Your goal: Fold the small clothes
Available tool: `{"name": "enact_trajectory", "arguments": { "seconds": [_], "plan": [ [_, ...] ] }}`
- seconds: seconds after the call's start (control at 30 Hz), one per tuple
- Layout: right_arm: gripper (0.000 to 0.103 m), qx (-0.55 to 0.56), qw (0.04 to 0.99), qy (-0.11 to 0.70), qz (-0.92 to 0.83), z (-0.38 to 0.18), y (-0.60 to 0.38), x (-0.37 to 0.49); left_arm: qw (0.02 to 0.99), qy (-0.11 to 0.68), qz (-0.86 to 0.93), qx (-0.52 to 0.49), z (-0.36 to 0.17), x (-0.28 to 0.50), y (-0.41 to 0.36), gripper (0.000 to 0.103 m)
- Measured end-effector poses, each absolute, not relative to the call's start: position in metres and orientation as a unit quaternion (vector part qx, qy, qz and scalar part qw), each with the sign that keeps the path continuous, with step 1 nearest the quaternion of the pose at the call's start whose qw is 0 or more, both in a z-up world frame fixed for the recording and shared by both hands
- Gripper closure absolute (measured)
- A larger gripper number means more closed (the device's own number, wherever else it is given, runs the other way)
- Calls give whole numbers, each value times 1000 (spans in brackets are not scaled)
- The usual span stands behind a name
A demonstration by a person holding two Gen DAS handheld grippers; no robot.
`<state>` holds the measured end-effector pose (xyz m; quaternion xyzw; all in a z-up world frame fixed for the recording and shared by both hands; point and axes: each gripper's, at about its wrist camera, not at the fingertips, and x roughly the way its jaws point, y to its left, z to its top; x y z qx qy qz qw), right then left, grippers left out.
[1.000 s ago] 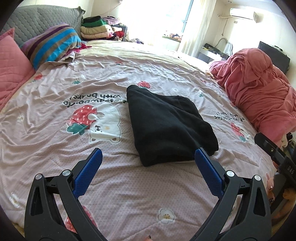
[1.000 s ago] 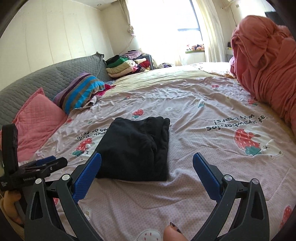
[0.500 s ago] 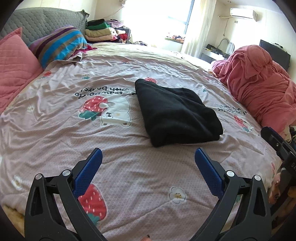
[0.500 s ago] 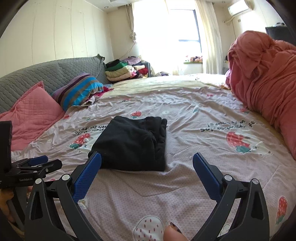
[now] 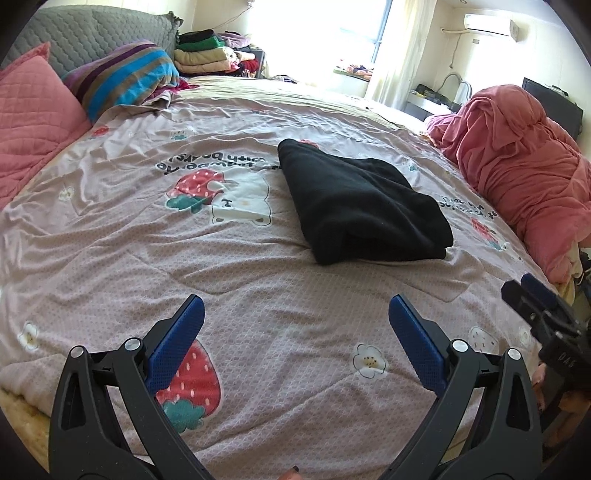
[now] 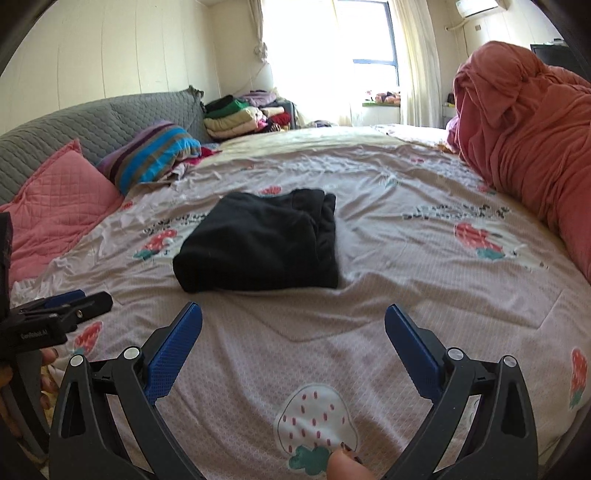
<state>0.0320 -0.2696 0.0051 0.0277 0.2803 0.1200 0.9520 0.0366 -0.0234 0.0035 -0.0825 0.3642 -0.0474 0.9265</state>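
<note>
Strawberry-print bedspread (image 5: 258, 314) lies bare beneath both grippers. Nearest, the left gripper (image 5: 295, 317) and right gripper (image 6: 293, 325) hover with fingers spread wide, holding nothing. Beyond their tips, well apart, rests the folded black garment (image 5: 362, 210) mid-bed. Farther back sits a red heap of bedding (image 5: 524, 162).

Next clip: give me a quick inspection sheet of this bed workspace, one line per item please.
Surface: pink strawberry-print bedspread, wrinkled.
Job's things: black garment lies folded mid-bed, touched by neither tongs.
Clutter: red blanket heap at the right edge; striped pillow and pink cushion at the headboard; stacked clothes behind.
Grippers: left tongs and right tongs both open, empty, short of the garment.
Cables: a wire hangs on the wall under the air conditioner.
Surroundings: bright window, curtains.
</note>
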Motion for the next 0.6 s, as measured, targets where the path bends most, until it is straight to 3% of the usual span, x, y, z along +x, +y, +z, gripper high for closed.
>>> {"name": "enact_trajectory", "arguments": {
  "seconds": [0.6],
  "plan": [
    [4, 23, 946, 305, 105, -8, -268, 35, 924, 374, -30, -79, 0, 36, -23, 9]
  ]
}}
